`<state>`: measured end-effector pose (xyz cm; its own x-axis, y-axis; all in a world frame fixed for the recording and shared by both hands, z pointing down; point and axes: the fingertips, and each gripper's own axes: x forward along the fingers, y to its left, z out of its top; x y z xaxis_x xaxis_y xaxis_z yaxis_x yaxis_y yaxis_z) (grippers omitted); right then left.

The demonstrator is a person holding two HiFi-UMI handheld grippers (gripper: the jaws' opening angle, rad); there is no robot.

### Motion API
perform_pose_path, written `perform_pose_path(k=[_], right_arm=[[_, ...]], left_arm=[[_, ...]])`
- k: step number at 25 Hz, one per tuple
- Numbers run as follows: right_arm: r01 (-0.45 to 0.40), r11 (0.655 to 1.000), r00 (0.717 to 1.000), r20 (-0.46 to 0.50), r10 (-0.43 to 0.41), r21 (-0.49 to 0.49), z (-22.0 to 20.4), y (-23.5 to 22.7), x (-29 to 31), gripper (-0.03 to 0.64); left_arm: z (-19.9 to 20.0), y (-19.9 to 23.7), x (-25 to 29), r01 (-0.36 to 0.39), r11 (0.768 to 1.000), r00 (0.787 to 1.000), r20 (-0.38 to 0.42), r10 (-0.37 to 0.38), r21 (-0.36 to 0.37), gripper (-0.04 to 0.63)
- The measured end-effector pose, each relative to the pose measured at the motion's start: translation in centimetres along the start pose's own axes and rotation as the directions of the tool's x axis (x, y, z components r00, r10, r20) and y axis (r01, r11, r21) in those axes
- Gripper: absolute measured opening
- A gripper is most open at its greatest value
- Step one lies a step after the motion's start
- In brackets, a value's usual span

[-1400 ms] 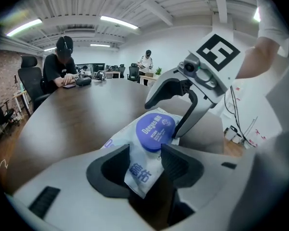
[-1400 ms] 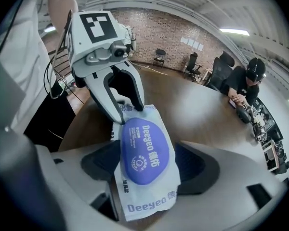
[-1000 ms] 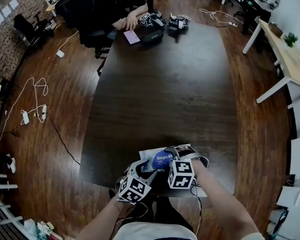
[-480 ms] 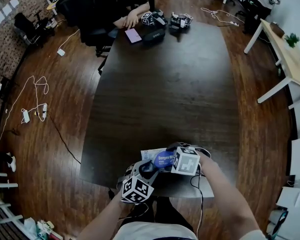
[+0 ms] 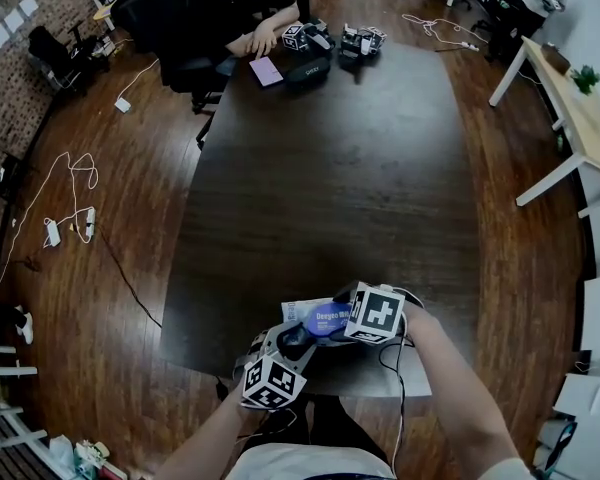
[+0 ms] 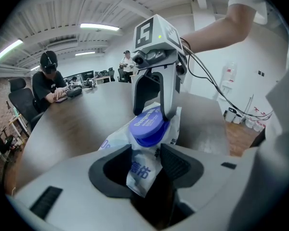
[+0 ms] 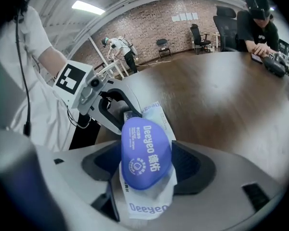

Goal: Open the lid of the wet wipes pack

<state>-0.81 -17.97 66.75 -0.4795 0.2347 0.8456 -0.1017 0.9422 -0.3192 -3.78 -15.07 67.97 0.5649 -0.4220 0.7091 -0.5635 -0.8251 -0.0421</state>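
Note:
The wet wipes pack (image 5: 296, 314) is white with a blue oval lid (image 5: 326, 319), held just above the near end of the dark table (image 5: 340, 188). My left gripper (image 5: 296, 340) is shut on the pack's crumpled lower end (image 6: 138, 171), below the lid (image 6: 148, 127). My right gripper (image 5: 334, 306) comes in from the opposite side. Its jaws stand apart on either side of the lid (image 7: 145, 153), with a dark gap showing on the left side. From the left gripper view, the right gripper (image 6: 153, 110) straddles the lid's top edge. The lid looks closed.
At the table's far end a seated person rests a hand by a purple phone (image 5: 265, 72), a black case (image 5: 306, 70) and two more marker-cube grippers (image 5: 310, 40). The table's front edge (image 5: 310, 380) lies just under my grippers. Office chairs (image 5: 155, 18) and floor cables (image 5: 70, 218) are at the left.
My right gripper has moved forward, away from me, over the pack until its jaws flank the blue lid. The left gripper keeps its hold and has barely shifted.

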Motion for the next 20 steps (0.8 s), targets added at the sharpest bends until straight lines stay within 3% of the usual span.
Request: perform_pose_path(k=[12, 20], right_arm=[[0.093, 0.996, 0.990, 0.105, -0.093, 0.006, 1.5, -0.7, -2.2, 0.331], [0.135, 0.984, 0.954, 0.253, -0.161, 0.118, 3.0, -3.1, -4.9, 0.331]], left_arm=[[0.0, 0.0, -0.2, -0.010, 0.999, 1.000, 0.015, 0.010, -0.030, 0.189], [0.1, 0.0, -0.1, -0.008, 0.999, 1.000, 0.022, 0.009, -0.034, 0.189]])
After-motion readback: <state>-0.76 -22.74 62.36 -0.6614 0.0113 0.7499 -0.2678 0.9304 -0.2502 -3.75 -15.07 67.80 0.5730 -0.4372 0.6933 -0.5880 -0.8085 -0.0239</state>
